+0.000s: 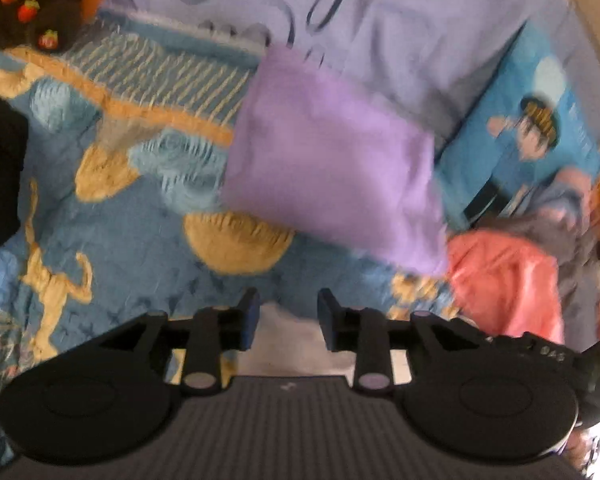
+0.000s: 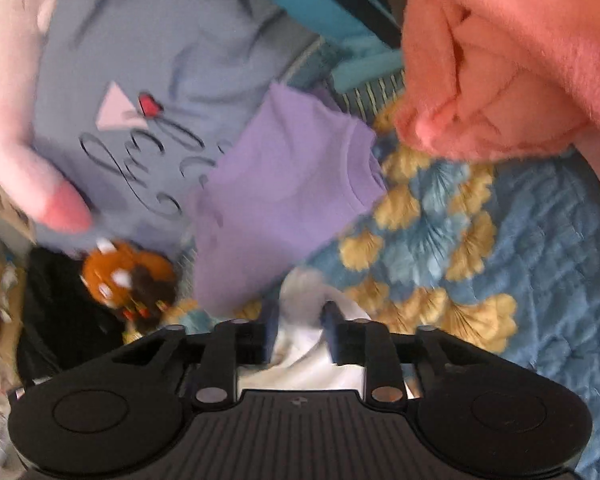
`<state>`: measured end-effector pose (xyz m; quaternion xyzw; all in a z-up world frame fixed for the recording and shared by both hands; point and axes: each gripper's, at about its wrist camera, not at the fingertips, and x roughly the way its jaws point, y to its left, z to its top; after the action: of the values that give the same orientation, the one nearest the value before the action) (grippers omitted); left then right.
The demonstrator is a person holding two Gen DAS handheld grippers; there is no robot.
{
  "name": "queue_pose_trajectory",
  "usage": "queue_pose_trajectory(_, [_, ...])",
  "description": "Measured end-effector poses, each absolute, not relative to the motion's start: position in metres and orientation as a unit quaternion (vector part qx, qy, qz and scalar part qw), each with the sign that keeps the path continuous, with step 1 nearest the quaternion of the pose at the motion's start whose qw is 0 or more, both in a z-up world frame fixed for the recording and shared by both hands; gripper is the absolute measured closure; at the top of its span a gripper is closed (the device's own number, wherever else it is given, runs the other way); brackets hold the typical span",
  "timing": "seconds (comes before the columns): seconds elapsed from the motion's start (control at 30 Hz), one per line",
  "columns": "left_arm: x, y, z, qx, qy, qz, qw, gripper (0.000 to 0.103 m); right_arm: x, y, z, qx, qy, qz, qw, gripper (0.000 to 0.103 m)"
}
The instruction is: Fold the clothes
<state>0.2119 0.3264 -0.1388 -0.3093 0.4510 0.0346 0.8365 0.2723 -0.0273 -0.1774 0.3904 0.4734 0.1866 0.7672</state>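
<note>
Below both grippers lies a blue quilt [image 1: 140, 248] with yellow fan shapes, and on it a folded purple garment [image 1: 332, 160], blurred in both views. In the left wrist view the purple piece sits at about 12 o'clock from the left gripper [image 1: 288, 316], with bare quilt between them. Its far edge overlaps a lavender shirt [image 1: 400, 40] printed with dark script. At 2 o'clock lies a blue book or box [image 1: 540, 128] with a cartoon figure on it, and at 3 o'clock a heap of coral fleece [image 1: 504, 280]. A brown plush toy [image 1: 32, 4] with red strawberries sits at 10 o'clock, touching the quilt's far edge. The left gripper's fingers stand a moderate gap apart — nothing is between them, though some white cloth shows beneath.

In the right wrist view the right gripper [image 2: 300, 328] is also parted to a moderate gap, and white cloth [image 2: 304, 344] fills the space between the fingers; whether they pinch it cannot be told. The purple garment [image 2: 276, 196] lies at 12 o'clock just beyond the fingertips, its ribbed hem toward 1 o'clock. The coral fleece [image 2: 500, 60] bulks at 2 o'clock — the plush toy [image 2: 128, 276] is at 10 o'clock, beside something black [image 2: 60, 320].
</note>
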Motion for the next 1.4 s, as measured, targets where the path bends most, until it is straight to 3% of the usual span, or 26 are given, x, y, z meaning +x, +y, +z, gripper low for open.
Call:
queue_pose_trajectory(0.07, [0.204, 0.331, -0.125, -0.320, 0.419, 0.027, 0.849, 0.060, 0.271, -0.035, -0.168, 0.398, 0.443, 0.178, 0.783, 0.063])
queue_pose_trajectory(0.27, [0.154, 0.312, -0.080, -0.248, 0.386, 0.031, 0.888, 0.041, 0.239, -0.058, -0.141, 0.344, 0.419, 0.197, 0.817, 0.063])
queue_pose_trajectory(0.6, [0.035, 0.266, -0.129, -0.237, 0.441, 0.051, 0.864, 0.036, 0.124, -0.082, -0.175, 0.218, 0.447, 0.258, 0.829, 0.060])
queue_pose_trajectory(0.83, [0.017, 0.276, -0.181, -0.337, 0.460, 0.058, 0.820, 0.036, 0.106, -0.086, -0.210, 0.311, 0.471, 0.227, 0.794, 0.059])
queue_pose_trajectory(0.97, [0.016, 0.281, -0.202, -0.401, 0.449, 0.054, 0.797, 0.027, 0.101, -0.088, -0.226, 0.392, 0.473, 0.215, 0.759, 0.058])
queue_pose_trajectory(1.27, [0.010, 0.280, -0.232, -0.517, 0.416, 0.051, 0.747, 0.027, 0.087, -0.086, -0.254, 0.512, 0.458, 0.151, 0.711, 0.047])
queue_pose_trajectory(1.4, [0.009, 0.279, -0.245, -0.566, 0.390, 0.059, 0.724, 0.030, 0.083, -0.084, -0.259, 0.545, 0.444, 0.126, 0.700, 0.047])
